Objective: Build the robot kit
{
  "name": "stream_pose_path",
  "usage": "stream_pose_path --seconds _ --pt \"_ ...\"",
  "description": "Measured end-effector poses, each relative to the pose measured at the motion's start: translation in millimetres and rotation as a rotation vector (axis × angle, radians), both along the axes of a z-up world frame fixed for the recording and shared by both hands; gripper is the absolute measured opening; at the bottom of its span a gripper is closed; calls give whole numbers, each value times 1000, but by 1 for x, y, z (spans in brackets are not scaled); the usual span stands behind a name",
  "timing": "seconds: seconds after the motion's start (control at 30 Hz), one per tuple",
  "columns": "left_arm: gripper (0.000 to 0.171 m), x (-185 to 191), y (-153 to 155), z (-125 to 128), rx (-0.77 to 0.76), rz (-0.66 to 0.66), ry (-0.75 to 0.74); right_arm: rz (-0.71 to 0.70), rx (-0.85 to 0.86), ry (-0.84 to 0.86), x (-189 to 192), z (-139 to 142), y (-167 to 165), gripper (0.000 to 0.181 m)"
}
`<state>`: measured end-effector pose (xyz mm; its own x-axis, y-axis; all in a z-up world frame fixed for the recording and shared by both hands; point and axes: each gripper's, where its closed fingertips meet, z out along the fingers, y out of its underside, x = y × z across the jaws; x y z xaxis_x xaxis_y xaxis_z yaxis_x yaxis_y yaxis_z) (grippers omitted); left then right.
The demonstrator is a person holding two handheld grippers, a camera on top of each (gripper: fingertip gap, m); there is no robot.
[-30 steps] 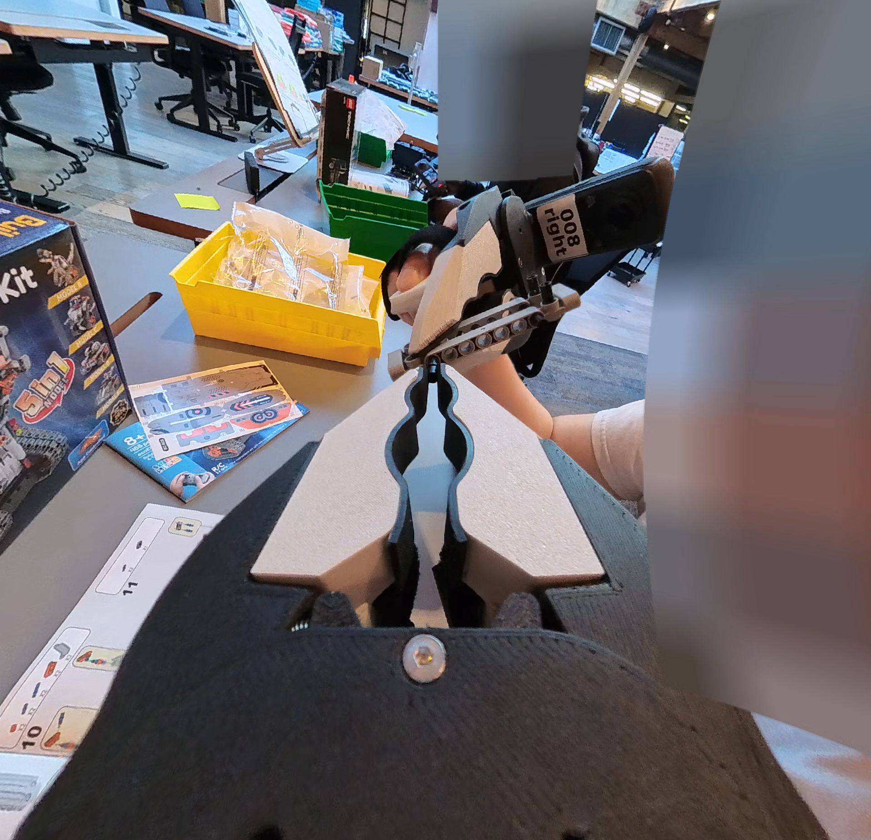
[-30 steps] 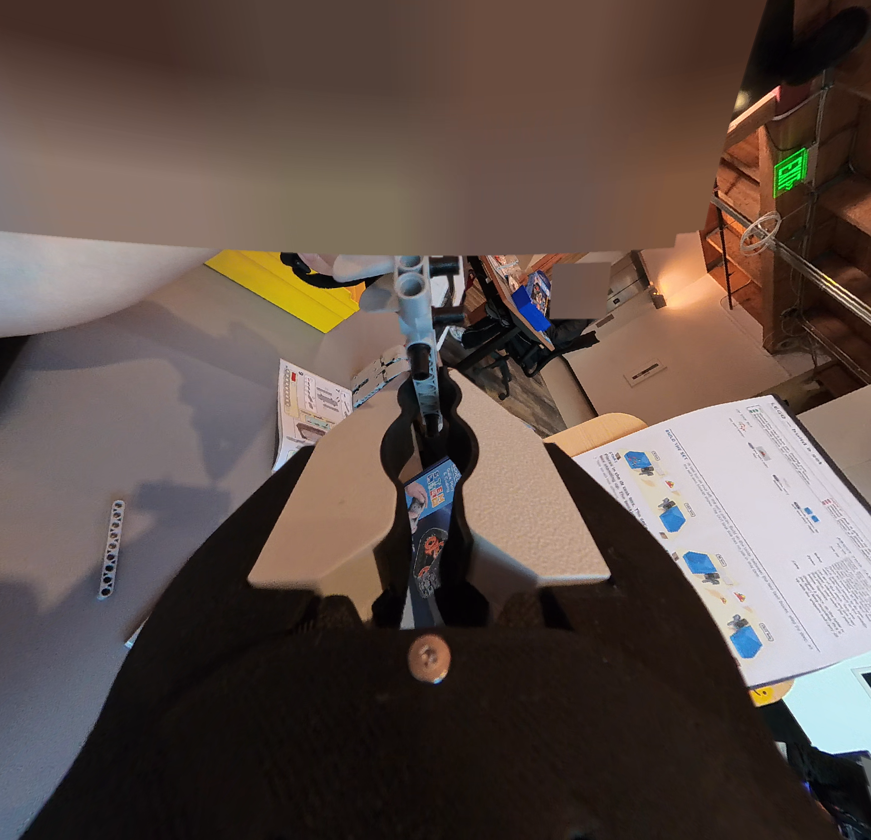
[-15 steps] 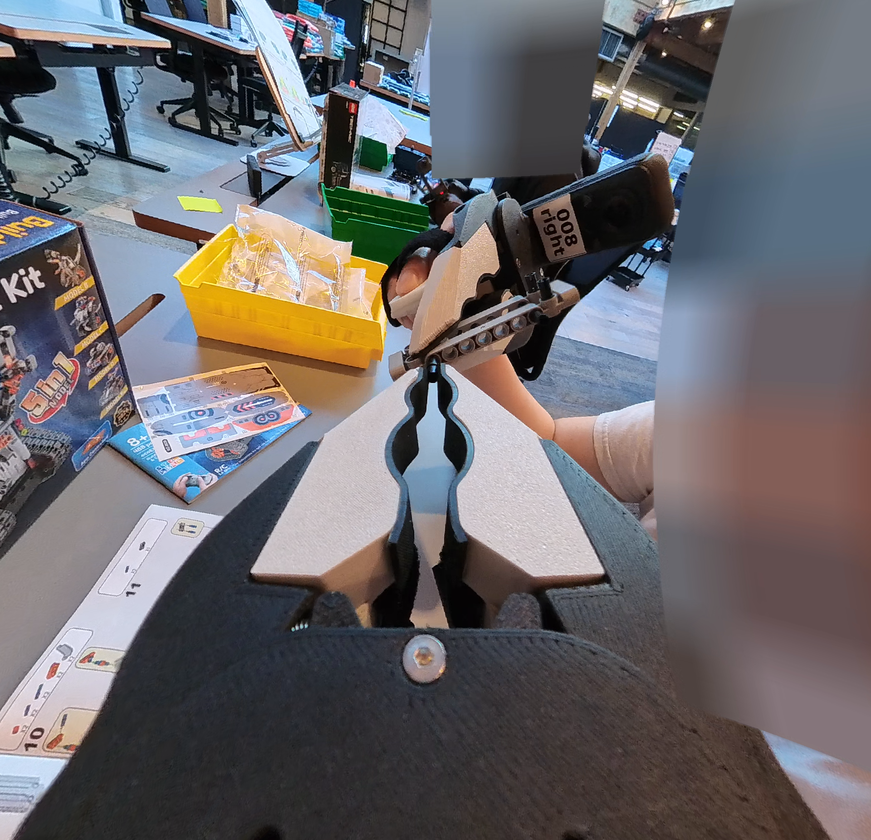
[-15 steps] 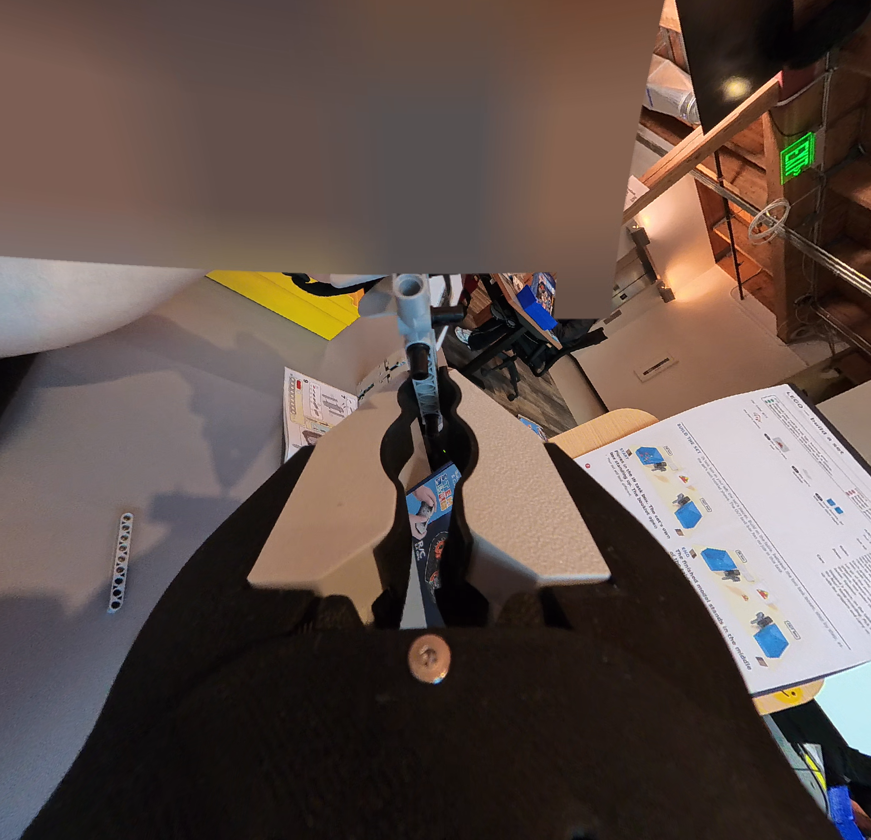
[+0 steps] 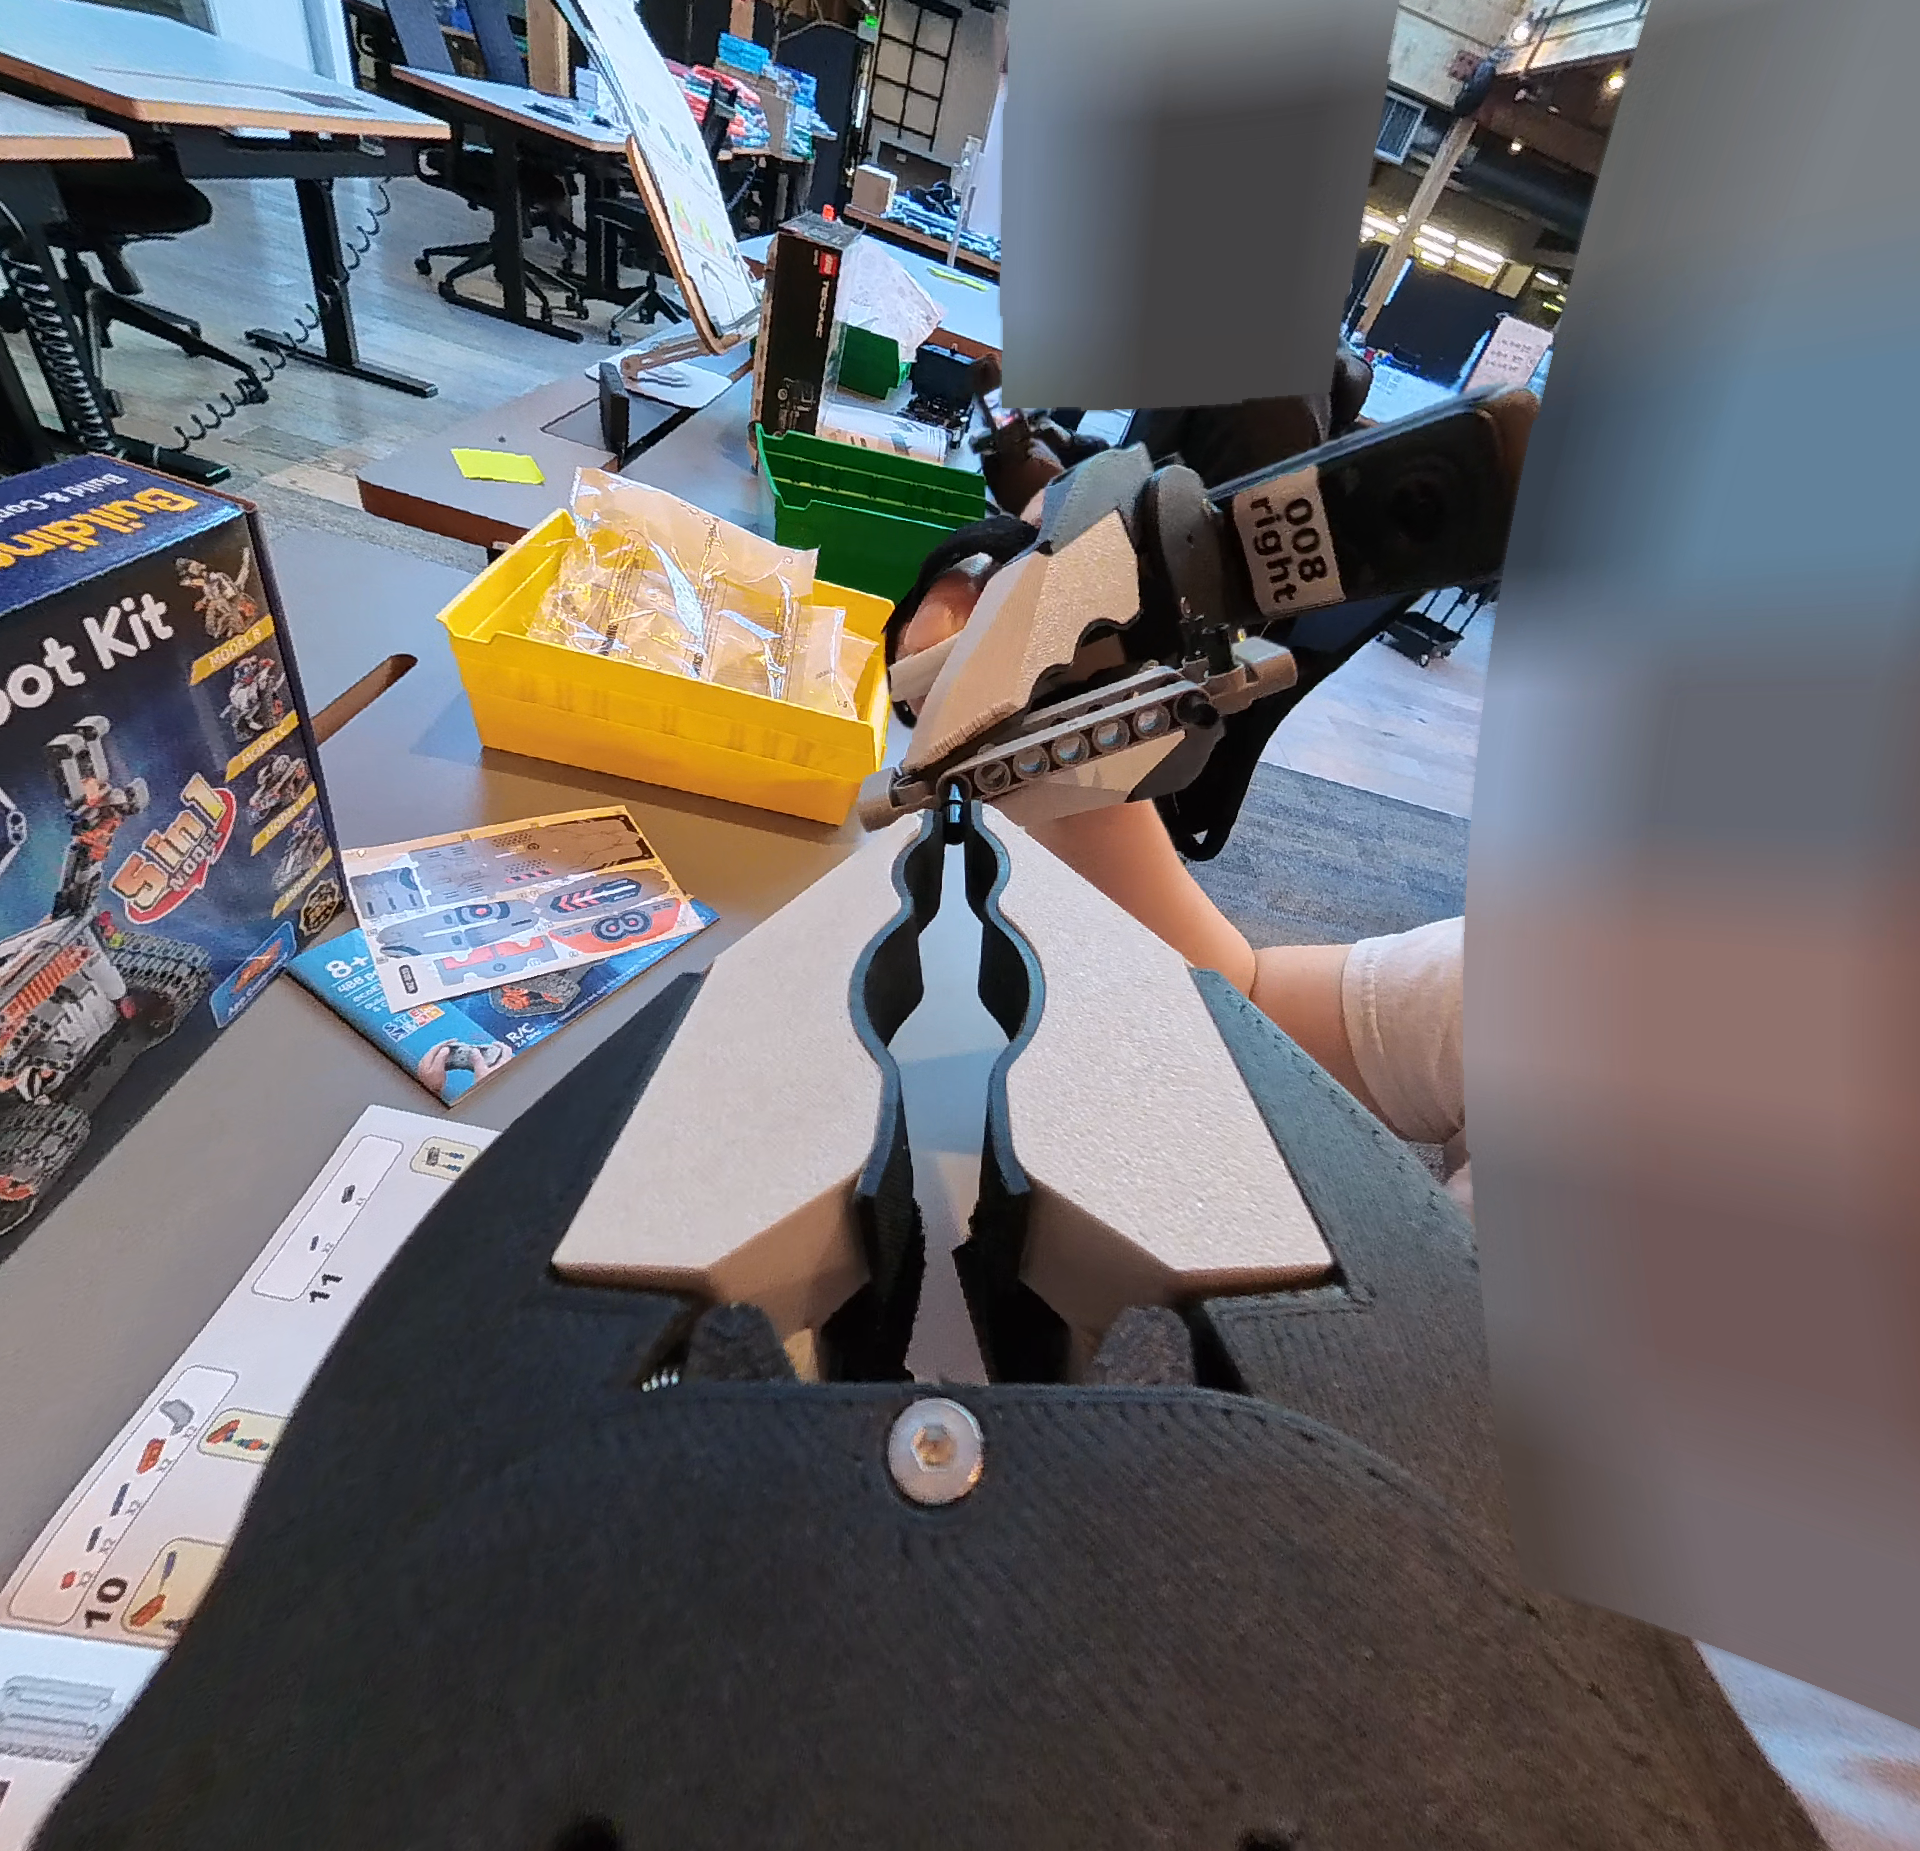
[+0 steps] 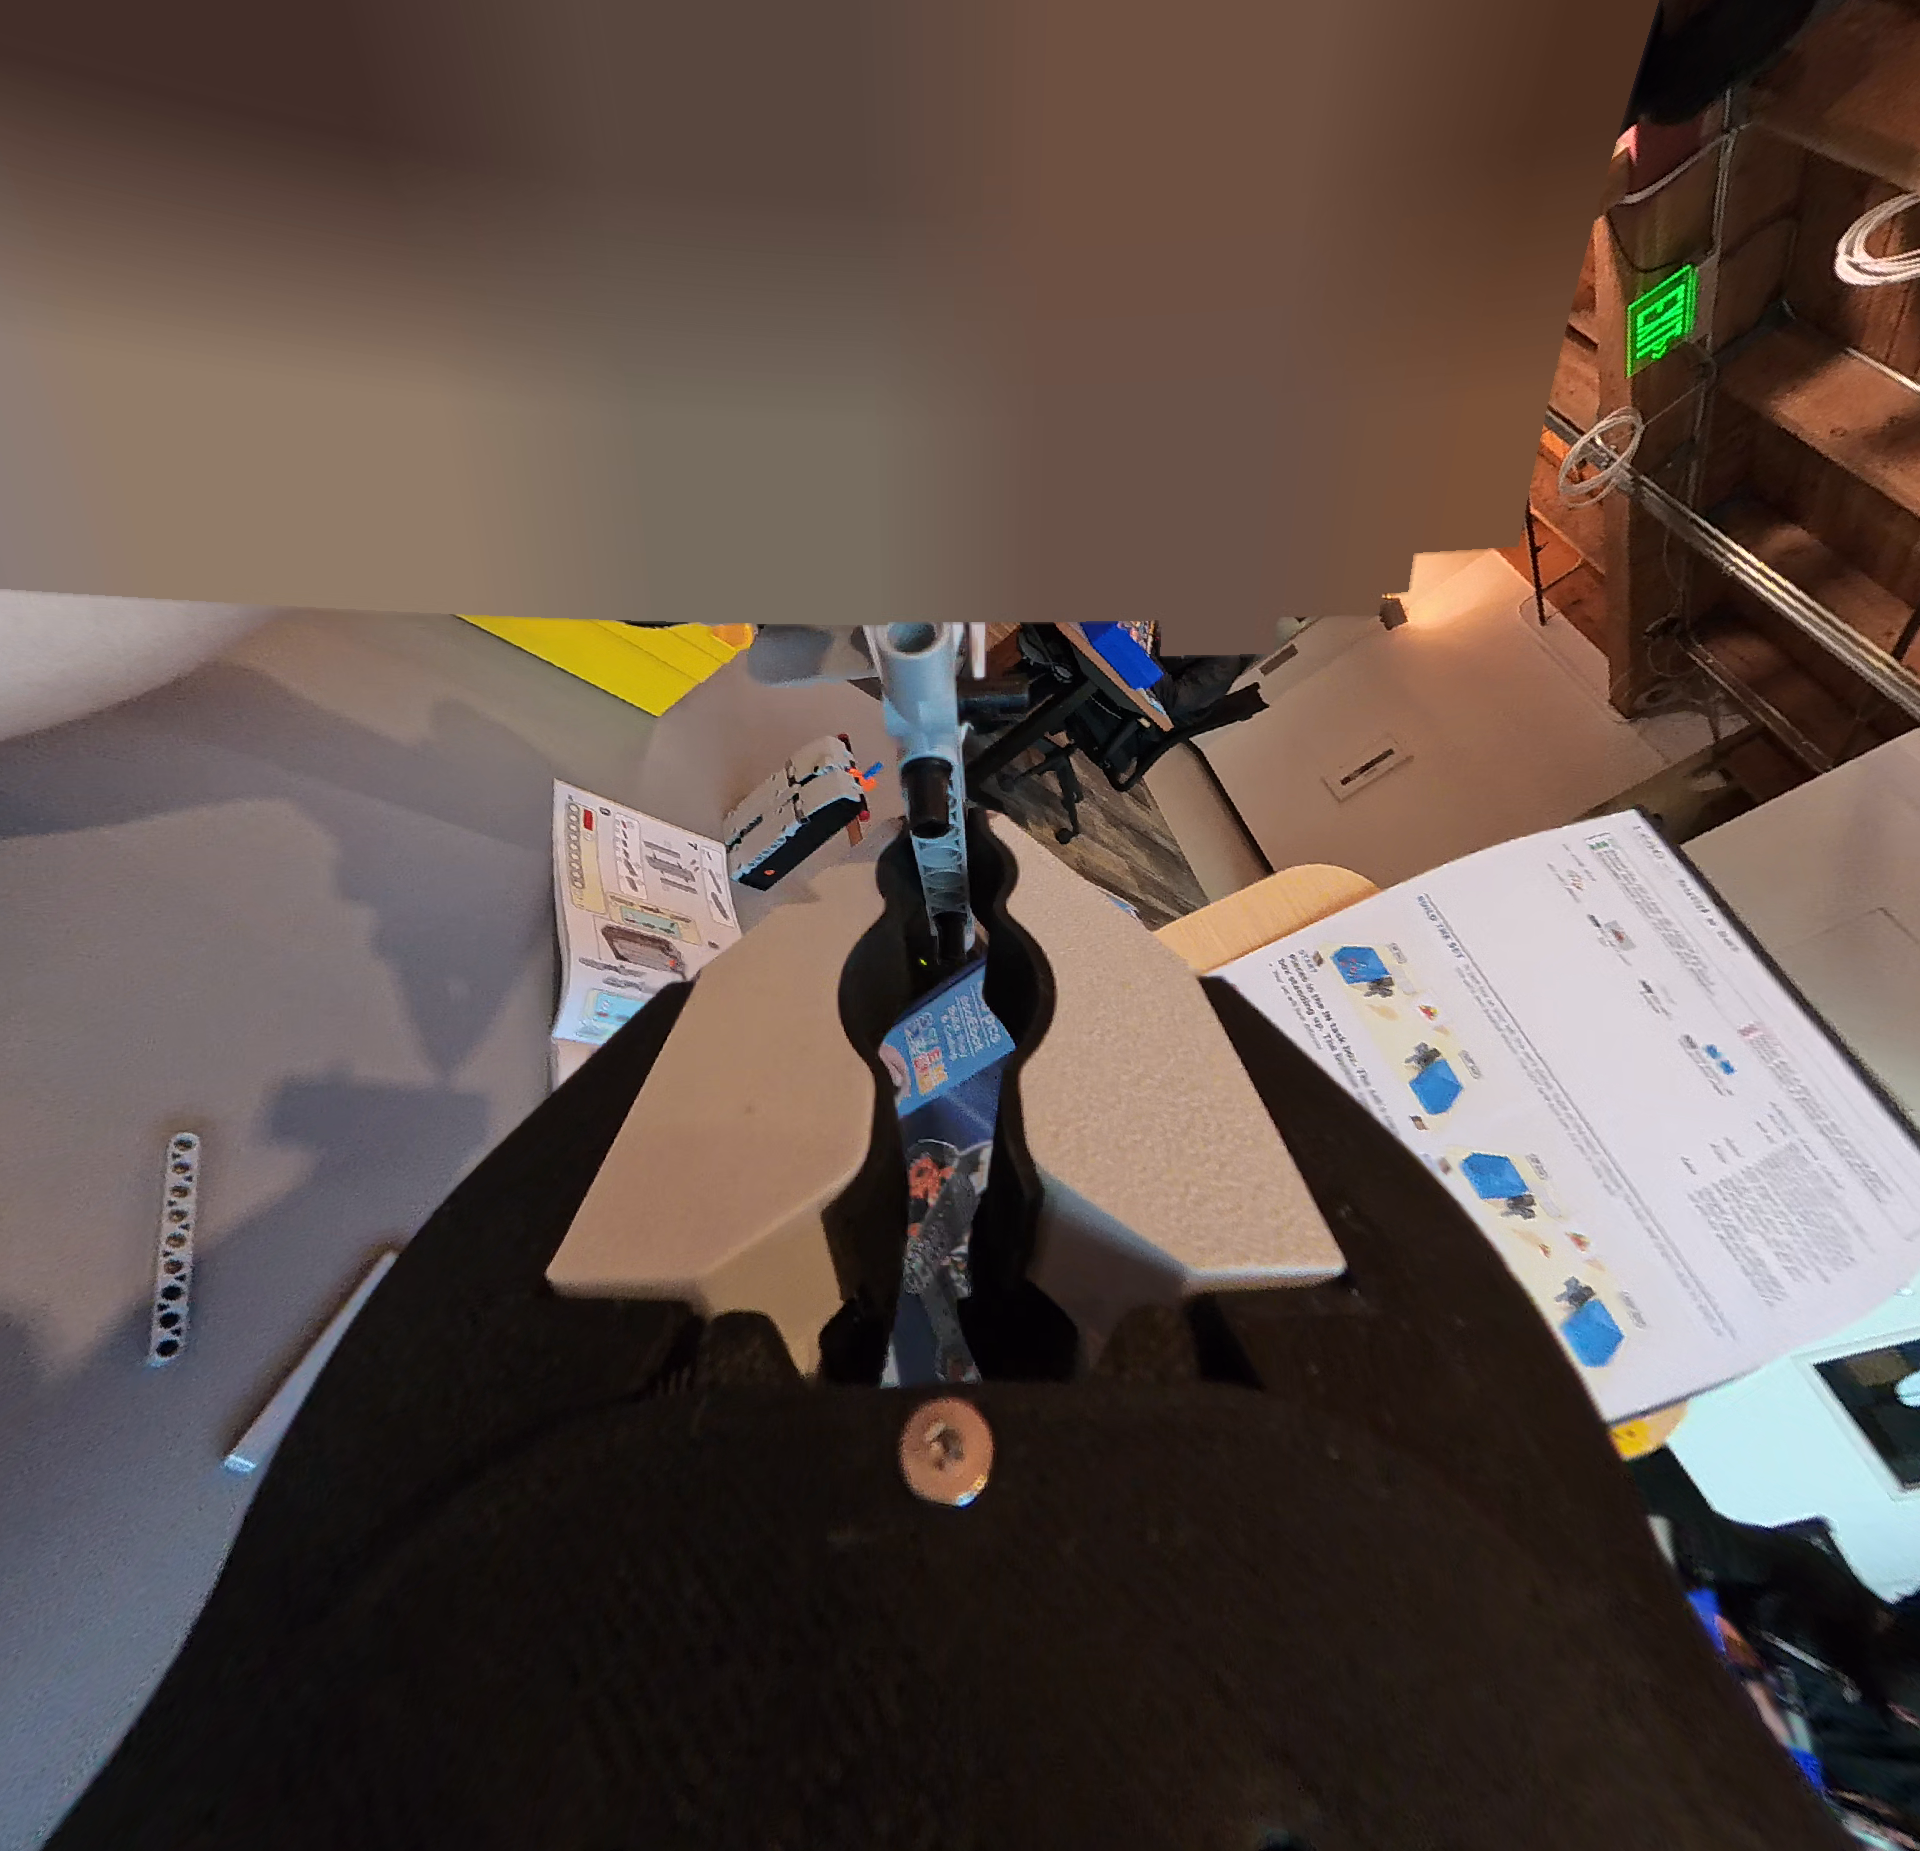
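Up off the grey worktop (image 5: 416,762), both claws meet in mid-air. The right gripper (image 5: 920,762) is clamped along a dark grey plastic beam with a row of round holes (image 5: 1070,741), one finger on each side. The beam's near end pokes out just past the fingertips. In its own view the right gripper (image 6: 940,856) shows the same beam edge-on (image 6: 943,871), pinched firmly, with a pale grey fitting (image 6: 914,674) at the far tip.

The left gripper (image 5: 951,814) has its jaws drawn narrow, tips nipping a small black pin (image 5: 951,802). That pin sits right against the end hole of the beam. Touching, yes, but whether it is seated or only at the mouth of the hole is too small to tell.

So the beam and pin are together, held between the two claws and clear of the surface.

Below, more parts wait:
- A yellow plastic bin (image 5: 665,731) full of clear bags sits toward the far edge of the worktop.
- A green plastic bin (image 5: 873,523) is just behind the yellow one.
- A dark blue printed kit box (image 5: 135,762) stands at the left edge.
- A sticker sheet (image 5: 520,887) lies on a blue booklet (image 5: 488,1022) beside the box.
- A white instruction strip (image 5: 312,1282) runs along the near edge.

In the right wrist view there are three more:
- A loose pale grey holed beam (image 6: 175,1245) lies alone.
- A small white-and-black block assembly (image 6: 800,814) rests beside an open instruction booklet (image 6: 644,897).
- A large white printed sheet (image 6: 1558,1074) sits off to the right.
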<state>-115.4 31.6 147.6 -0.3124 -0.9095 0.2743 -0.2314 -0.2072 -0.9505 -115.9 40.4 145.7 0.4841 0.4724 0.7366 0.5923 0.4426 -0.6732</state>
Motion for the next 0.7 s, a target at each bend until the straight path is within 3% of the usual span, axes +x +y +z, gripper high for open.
stream_pose_path --seconds 0.7 --pt "2 3 4 -7 -20 -6 28 -38 53 -89 3 -8 2 6"
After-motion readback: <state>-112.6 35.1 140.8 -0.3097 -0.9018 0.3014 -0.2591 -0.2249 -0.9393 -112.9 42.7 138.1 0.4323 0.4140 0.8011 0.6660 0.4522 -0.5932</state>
